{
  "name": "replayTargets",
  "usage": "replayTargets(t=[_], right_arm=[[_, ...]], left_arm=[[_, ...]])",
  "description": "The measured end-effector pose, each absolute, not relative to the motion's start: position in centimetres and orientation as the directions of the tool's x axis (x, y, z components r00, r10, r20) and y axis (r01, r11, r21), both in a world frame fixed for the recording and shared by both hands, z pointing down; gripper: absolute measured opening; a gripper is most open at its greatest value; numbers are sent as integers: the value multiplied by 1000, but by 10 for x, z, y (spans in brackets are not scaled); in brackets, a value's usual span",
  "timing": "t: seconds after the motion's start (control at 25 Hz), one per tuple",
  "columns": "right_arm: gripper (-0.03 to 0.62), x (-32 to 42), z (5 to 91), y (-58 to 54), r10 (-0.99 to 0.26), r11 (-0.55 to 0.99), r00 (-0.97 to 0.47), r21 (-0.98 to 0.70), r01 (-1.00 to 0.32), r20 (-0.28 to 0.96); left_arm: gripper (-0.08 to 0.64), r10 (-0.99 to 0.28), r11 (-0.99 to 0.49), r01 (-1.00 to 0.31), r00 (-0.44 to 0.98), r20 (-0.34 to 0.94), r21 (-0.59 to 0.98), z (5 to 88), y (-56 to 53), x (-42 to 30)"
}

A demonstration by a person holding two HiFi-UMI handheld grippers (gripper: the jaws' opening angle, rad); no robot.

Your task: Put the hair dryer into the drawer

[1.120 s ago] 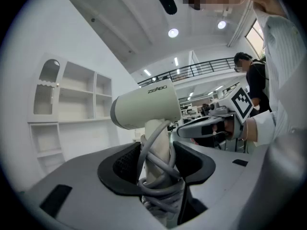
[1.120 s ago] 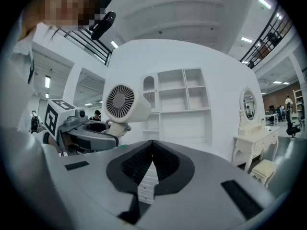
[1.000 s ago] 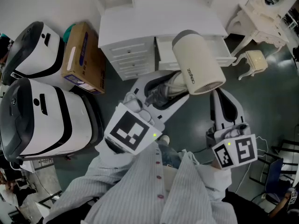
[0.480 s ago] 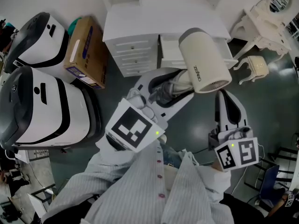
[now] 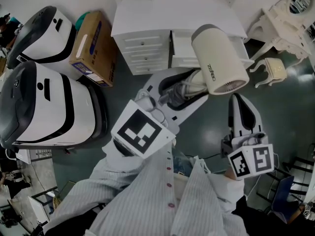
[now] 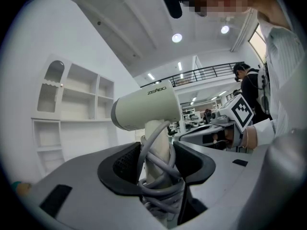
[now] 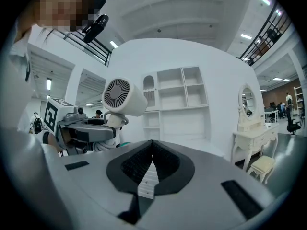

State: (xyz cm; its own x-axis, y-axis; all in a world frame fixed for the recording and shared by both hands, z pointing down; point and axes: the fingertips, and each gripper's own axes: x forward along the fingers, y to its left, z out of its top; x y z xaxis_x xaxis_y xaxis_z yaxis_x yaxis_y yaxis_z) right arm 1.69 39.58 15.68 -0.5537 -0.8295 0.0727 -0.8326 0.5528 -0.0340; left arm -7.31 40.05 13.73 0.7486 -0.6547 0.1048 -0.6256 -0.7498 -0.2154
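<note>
Head view: one hair dryer [image 5: 219,60] is held in the air over the one open drawer [image 5: 180,47] of the white dresser [image 5: 142,43]. There are two grippers; the right gripper [image 5: 239,102] is well apart from the dryer. Two white-and-black machines [image 5: 49,107] and one cardboard box [image 5: 91,43] stand on the left.

Left gripper view: the left gripper [image 6: 156,164] pinches the dryer's handle (the cord [image 6: 160,186] is wound around it).

Right gripper view: its two jaws are pressed together, with nothing between them.
</note>
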Motion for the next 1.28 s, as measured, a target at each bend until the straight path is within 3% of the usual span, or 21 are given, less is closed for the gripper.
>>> replayTargets(t=[0.44, 1.28], right_arm=[[11, 26, 166, 348, -836, 539, -542, -56, -840, 90], [11, -1, 165, 149, -854, 500, -500, -40, -865, 142]], left_arm=[[218, -642, -761, -619, 760, 95, -194, 141, 351, -65], [218, -600, -796, -587, 798, 62, -148, 131, 149, -93]])
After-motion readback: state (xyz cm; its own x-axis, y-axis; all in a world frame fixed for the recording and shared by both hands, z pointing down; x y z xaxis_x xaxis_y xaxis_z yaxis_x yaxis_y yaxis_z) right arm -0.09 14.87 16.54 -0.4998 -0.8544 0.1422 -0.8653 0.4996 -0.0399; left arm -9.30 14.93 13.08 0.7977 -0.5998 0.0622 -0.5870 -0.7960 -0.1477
